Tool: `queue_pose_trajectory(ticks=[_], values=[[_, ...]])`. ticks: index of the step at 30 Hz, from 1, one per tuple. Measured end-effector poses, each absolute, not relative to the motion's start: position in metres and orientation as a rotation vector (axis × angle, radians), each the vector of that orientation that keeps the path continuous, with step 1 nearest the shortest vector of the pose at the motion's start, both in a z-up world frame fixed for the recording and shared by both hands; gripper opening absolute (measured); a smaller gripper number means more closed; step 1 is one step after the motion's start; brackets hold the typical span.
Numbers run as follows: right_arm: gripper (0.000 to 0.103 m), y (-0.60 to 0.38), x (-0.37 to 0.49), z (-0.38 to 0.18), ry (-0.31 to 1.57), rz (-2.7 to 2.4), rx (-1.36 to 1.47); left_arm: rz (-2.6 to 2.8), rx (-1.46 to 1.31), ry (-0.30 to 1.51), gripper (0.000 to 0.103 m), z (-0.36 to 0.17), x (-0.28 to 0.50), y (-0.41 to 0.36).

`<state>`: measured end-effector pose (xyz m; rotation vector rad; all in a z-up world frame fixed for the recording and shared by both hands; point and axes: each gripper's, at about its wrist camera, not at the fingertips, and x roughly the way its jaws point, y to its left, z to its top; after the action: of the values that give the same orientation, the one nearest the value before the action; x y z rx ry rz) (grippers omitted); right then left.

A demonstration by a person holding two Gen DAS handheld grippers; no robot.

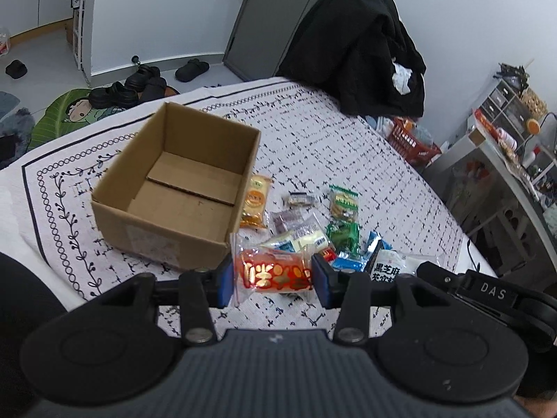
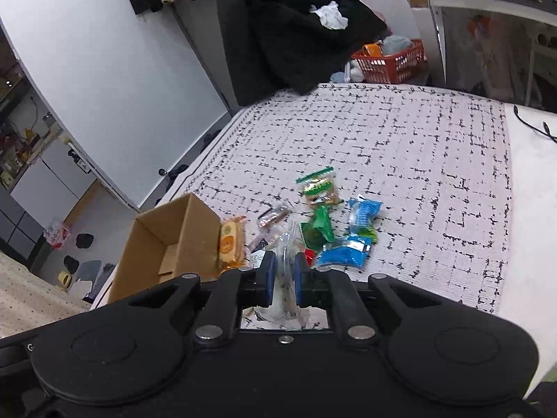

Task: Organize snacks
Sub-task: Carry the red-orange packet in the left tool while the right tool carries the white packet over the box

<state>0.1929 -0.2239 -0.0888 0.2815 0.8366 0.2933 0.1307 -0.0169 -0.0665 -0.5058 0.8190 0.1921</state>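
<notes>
Gripping a red snack packet (image 1: 275, 273) between its blue pads, our left gripper (image 1: 275, 275) has the open cardboard box (image 1: 181, 188) ahead to its left. Our right gripper (image 2: 282, 271) is clamped on a clear-wrapped packet (image 2: 285, 261); the loose snack pile (image 2: 327, 223) lies just beyond its tips.
</notes>
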Motion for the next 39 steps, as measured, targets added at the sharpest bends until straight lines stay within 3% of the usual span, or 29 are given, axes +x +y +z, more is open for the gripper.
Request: queue_pose_trajectory(ticks=[39], values=[[0.011,-0.088,0.223,-0.072,0.896,0.369,0.215,0.258,-0.692,0.856,0.045,-0.094,0.151,0.103]])
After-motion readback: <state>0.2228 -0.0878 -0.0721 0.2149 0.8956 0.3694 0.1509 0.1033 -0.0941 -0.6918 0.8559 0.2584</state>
